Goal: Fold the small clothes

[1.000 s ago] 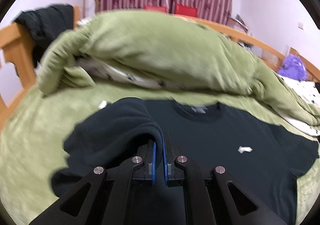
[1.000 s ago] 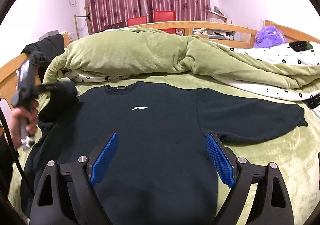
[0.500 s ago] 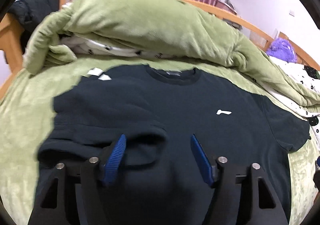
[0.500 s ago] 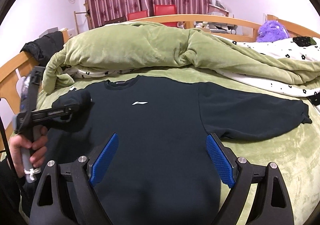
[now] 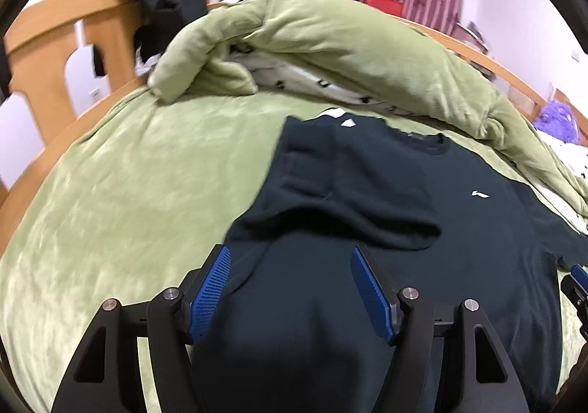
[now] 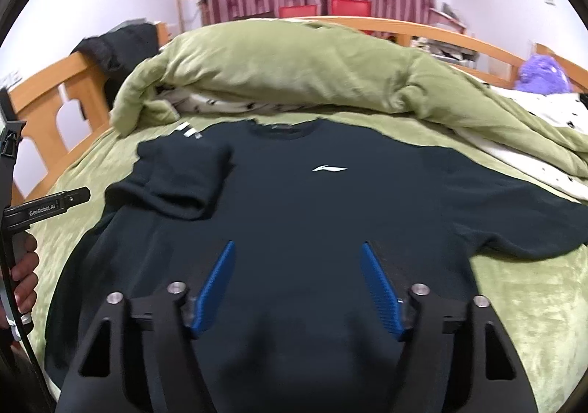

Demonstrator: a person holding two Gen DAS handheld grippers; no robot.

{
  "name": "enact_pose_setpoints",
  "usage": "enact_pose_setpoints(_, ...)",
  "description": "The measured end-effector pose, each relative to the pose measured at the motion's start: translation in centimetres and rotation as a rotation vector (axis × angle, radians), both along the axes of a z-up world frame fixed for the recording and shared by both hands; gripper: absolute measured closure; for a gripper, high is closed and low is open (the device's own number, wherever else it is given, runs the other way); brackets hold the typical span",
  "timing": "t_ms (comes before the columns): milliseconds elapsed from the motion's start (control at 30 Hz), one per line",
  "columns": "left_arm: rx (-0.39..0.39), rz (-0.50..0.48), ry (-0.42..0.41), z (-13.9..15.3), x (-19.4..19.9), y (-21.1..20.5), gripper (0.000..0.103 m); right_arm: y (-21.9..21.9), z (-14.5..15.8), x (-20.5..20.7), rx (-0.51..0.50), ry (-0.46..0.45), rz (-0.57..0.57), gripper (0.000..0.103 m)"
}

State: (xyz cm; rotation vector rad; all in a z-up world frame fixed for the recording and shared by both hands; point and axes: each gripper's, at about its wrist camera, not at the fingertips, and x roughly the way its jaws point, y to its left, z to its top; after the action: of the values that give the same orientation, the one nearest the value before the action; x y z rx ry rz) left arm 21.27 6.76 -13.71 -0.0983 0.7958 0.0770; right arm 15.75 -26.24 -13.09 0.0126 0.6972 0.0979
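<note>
A dark T-shirt (image 6: pixel 312 214) with a small white chest logo (image 6: pixel 329 168) lies face up on the green bed cover; it also shows in the left wrist view (image 5: pixel 422 247). Its left sleeve (image 6: pixel 183 181) lies folded inward over the chest, also seen in the left wrist view (image 5: pixel 345 199). The other sleeve (image 6: pixel 522 218) lies spread out to the right. My left gripper (image 5: pixel 290 284) is open and empty above the shirt's lower left part. My right gripper (image 6: pixel 297 280) is open and empty above the shirt's lower middle.
A bunched green blanket (image 6: pixel 294 74) over a white spotted sheet lies just behind the shirt. A wooden bed frame (image 5: pixel 55 56) with dark clothes (image 5: pixel 161 4) draped on it stands at the left. A purple plush toy (image 6: pixel 544 71) sits at far right.
My left gripper opened and let go of the left sleeve, which now lies folded on the chest. The left gripper then drew back to the left. My right gripper stayed open.
</note>
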Motion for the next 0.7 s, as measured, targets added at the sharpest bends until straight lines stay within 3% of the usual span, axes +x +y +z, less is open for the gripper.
enact_pose_setpoints(133, 0.027, 0.010, 0.021, -0.5, 0.7, 1.2, 0.037, 2.9, -1.0, 1.0, -0.030, 0.014, 0.043, 0.040)
enact_pose_setpoints(367, 0.087, -0.005, -0.028, -0.5, 1.2, 2.8, 0.037, 8.0, -1.5, 5.2, -0.059, 0.017, 0.113, 0.040)
enact_pose_setpoints(700, -0.019, 0.069, 0.023, -2.6, 3.2, 7.2, 0.037, 15.9, -5.1, 13.2, -0.110, 0.055, 0.203, 0.040)
